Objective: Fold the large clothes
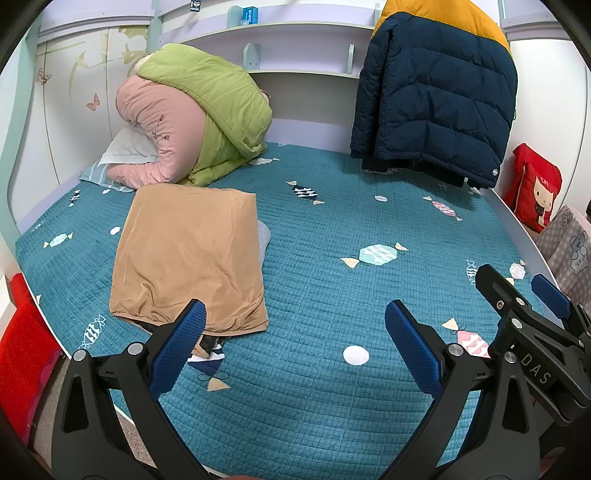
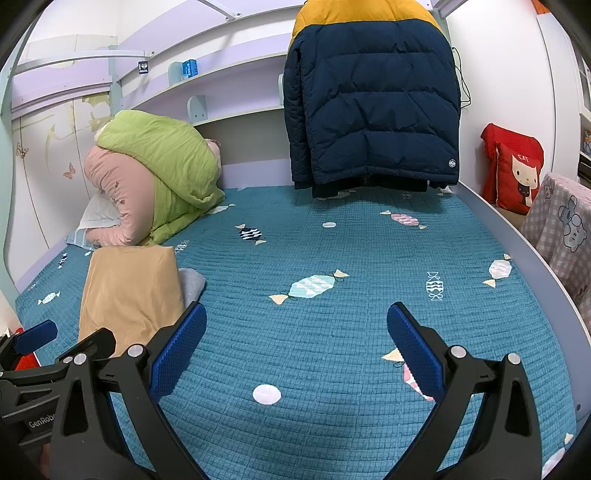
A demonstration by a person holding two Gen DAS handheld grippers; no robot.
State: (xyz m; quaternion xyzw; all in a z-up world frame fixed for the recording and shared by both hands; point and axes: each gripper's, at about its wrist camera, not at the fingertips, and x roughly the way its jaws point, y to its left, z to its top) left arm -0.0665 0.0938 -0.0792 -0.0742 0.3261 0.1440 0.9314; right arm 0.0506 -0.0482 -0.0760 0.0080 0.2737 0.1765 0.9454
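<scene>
A folded tan garment (image 1: 188,254) lies on the left of the teal bedspread (image 1: 332,295), on top of a grey garment (image 1: 263,236) and dark cloth at its near edge. It also shows in the right wrist view (image 2: 129,291). A navy and yellow puffer jacket (image 1: 436,103) hangs at the head of the bed, also in the right wrist view (image 2: 373,99). My left gripper (image 1: 295,343) is open and empty, above the bed near the tan garment's corner. My right gripper (image 2: 295,347) is open and empty over bare bedspread; it shows at the right of the left wrist view (image 1: 524,291).
A rolled green and pink quilt (image 1: 192,114) and a white pillow (image 1: 125,147) sit at the back left. A red cushion (image 2: 513,170) and a checked blanket (image 2: 561,229) are off the bed's right rail. Shelves (image 1: 303,33) run above the headboard.
</scene>
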